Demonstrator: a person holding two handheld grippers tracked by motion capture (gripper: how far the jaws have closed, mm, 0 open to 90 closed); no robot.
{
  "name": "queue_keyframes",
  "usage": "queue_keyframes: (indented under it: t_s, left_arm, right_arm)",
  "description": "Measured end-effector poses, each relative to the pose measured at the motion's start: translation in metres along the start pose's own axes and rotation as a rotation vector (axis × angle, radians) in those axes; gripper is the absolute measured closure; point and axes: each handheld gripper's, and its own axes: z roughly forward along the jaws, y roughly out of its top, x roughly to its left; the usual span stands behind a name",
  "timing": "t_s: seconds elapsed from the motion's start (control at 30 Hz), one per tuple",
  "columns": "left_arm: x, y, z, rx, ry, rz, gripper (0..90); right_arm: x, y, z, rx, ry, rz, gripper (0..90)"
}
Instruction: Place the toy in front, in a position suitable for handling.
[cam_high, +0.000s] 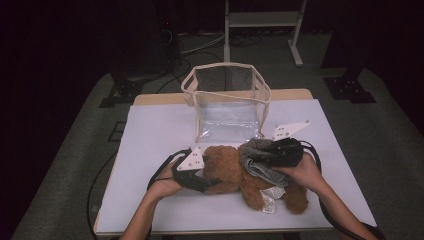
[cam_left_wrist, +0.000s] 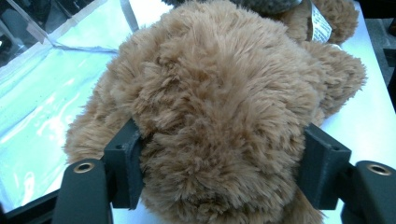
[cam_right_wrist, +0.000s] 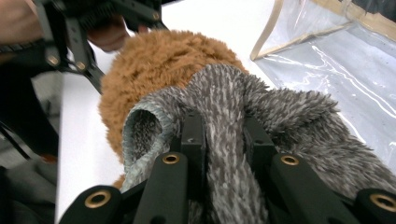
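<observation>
Shaggy brown teddy bear (cam_left_wrist: 224, 116) squeezed at the head by left tool (cam_left_wrist: 224, 177). Fuzzy grey knit garment (cam_right_wrist: 243, 121) pinched in right tool (cam_right_wrist: 224, 140). White tag (cam_left_wrist: 320, 23), print unreadable.

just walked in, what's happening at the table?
A person is working on a brown teddy bear lying on the white table. The left gripper has its fingers against the bear's head, and the right gripper is shut on a grey fuzzy garment over the bear. A clear bag stands open behind.
</observation>
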Motion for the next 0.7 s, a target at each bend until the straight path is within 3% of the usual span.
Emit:
queue_keyframes:
  t_s: [0.2, 0.3, 0.47, 0.6, 0.7]
  left_arm:
    - [0.001, -0.003, 0.005, -0.007, -0.006, -0.024, 7.3]
    - [-0.002, -0.004, 0.011, 0.002, 0.002, -0.008, 4.6]
    - [-0.001, 0.003, 0.005, 0.007, 0.027, 0.002, 30.3]
    - [0.003, 0.011, -0.006, -0.006, 0.016, -0.002, 36.2]
    - [0.004, 0.013, -0.013, 0.03, 0.017, 0.021, 36.3]
  right_arm:
    - [-0.004, -0.012, -0.006, -0.003, 0.007, 0.016, 74.4]
    - [-0.003, -0.017, -0.007, -0.022, 0.015, 0.036, 74.4]
    - [-0.003, -0.015, -0.006, -0.029, 0.009, 0.039, 74.2]
    - [-0.001, -0.001, 0.0, -0.03, 0.022, 0.022, 73.9]
    - [0.003, 0.008, 0.012, -0.04, 0.047, 0.004, 73.7]
